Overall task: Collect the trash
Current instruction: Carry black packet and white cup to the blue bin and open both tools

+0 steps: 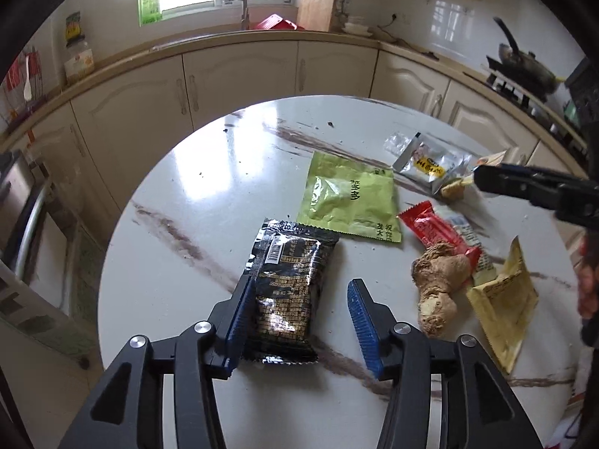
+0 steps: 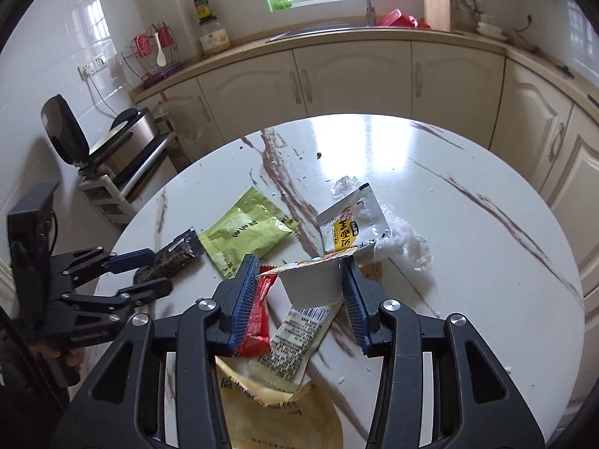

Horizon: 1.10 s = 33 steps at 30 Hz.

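We've got both grippers over the trash on the round marble table.

L gripper: jaws wide, black wrapper lying between them, lower center. R gripper: jaws wide w/ small white cup between them, contact unclear. Ginger just right; further up, green packet, then silver pouch upper right.

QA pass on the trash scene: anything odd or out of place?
Yes: a ginger root lies among the wrappers, overlapping the red wrapper, and reads as food, not packaging. Dark crumbs are scattered on the table.
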### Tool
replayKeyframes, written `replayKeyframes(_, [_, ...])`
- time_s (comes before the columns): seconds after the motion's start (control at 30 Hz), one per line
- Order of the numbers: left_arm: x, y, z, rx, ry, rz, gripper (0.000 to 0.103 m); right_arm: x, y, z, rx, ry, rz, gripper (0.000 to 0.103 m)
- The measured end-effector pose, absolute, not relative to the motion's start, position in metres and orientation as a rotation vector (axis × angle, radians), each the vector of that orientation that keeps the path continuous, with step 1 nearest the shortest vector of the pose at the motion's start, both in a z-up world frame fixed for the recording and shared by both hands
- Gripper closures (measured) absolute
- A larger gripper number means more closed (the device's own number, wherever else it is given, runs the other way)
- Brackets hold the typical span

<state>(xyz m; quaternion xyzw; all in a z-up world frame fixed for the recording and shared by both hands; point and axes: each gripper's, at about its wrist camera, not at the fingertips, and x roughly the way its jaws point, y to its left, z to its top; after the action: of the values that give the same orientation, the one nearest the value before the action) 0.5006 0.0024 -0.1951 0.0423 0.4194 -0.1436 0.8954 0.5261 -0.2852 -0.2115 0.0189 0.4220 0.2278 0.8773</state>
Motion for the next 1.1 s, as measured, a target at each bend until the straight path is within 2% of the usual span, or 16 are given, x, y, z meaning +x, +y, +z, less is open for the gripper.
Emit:
replayKeyframes(0.1, [0.508,0.001,-0.199,0.118,0.871,-0.279,0.054,0.521,-0.285,-0.208,0.052,0.876,0.495,0.061])
replayKeyframes(0.17, [0.511,0.003,-0.200,0.104,0.882,-0.284,0.058,0.517,-0.285,-0.204,0.052,0.863,0.505,0.061])
replayKeyframes(0.27, [0.511,0.002,-0.200,0.106,0.874,-0.317,0.079,0.512,-0.285,-0.200,0.060,0.854,0.524,0.061])
replayKeyframes(0.43, [0.505,-0.004,-0.200,0.135,0.845,-0.315,0.096,0.503,-0.280,-0.194,0.072,0.840,0.554,0.061])
replayKeyframes(0.53, [0.499,-0.001,-0.198,0.101,0.836,-0.334,0.101,0.497,-0.278,-0.190,0.087,0.839,0.574,0.061])
replayKeyframes(1.1, [0.408,0.019,-0.144,-0.031,0.710,-0.445,0.103,0.437,-0.249,-0.151,0.085,0.785,0.615,0.061])
